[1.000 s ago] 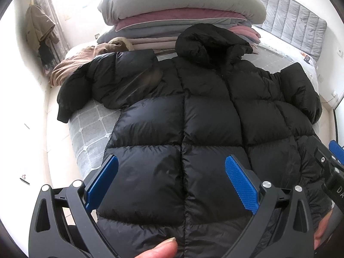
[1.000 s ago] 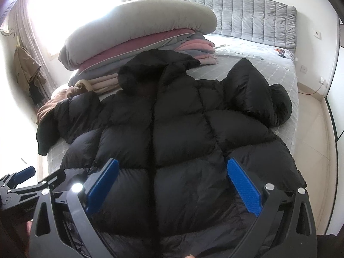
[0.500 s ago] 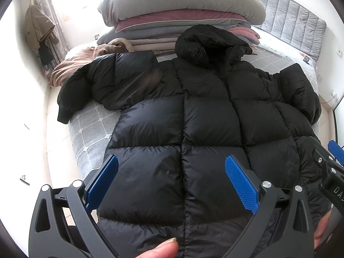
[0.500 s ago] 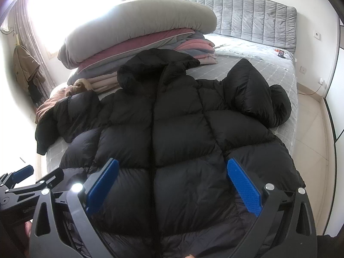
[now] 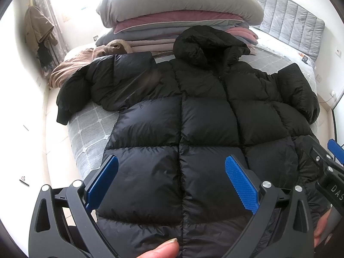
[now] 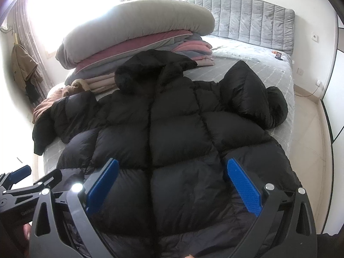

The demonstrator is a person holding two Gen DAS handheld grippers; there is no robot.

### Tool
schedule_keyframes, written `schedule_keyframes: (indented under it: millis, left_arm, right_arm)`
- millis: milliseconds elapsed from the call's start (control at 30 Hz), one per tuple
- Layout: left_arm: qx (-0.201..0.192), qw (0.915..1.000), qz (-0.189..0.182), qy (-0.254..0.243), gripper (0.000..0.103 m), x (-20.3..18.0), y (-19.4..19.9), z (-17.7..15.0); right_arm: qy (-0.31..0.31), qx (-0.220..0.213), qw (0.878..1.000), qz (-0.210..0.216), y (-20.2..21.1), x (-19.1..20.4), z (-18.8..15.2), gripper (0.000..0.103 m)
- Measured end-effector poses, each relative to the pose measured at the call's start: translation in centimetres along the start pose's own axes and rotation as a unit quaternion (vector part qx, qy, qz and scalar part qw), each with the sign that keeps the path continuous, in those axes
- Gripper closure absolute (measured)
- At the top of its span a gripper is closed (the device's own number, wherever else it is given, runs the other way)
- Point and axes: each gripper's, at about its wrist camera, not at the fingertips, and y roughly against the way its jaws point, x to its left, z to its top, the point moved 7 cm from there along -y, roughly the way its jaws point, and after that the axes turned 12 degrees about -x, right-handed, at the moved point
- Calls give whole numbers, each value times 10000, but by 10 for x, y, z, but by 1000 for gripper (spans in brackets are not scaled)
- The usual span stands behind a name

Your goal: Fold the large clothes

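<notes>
While the black jacket [image 5: 193, 118] is lying spread on the bed [image 5: 90, 133], I am hovering both tools over its hem. My left tool [image 5: 172, 185] and right tool [image 6: 172, 185] are gaping wide, gripping nothing.

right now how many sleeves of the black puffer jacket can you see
2. One sleeve stretches out left across the bed, its cuff at the edge. The other sleeve is bunched up on the right side of the puffer jacket.

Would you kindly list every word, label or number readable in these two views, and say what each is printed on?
"DAS": white letters on the right gripper body, cut off at the left-wrist frame edge.
Embossed lettering on the left gripper body, right-wrist view: too blurred to read.
Small packet near the headboard: print too small.
</notes>
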Motion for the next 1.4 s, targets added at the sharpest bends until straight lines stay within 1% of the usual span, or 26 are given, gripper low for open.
schedule_keyframes:
  millis: [600, 1200, 1400]
  left_arm:
    - [-19, 10000, 17, 25, 7, 2, 1, 0]
    - [44, 10000, 19, 24, 7, 4, -1, -3]
    - [48, 10000, 10, 32, 7, 5, -2, -5]
  right_arm:
    - [2, -12, 10000, -43, 0, -1, 1, 5]
    - [7, 16, 10000, -40, -1, -1, 1, 5]
    - [-4, 22, 10000, -26, -2, -1, -3, 5]
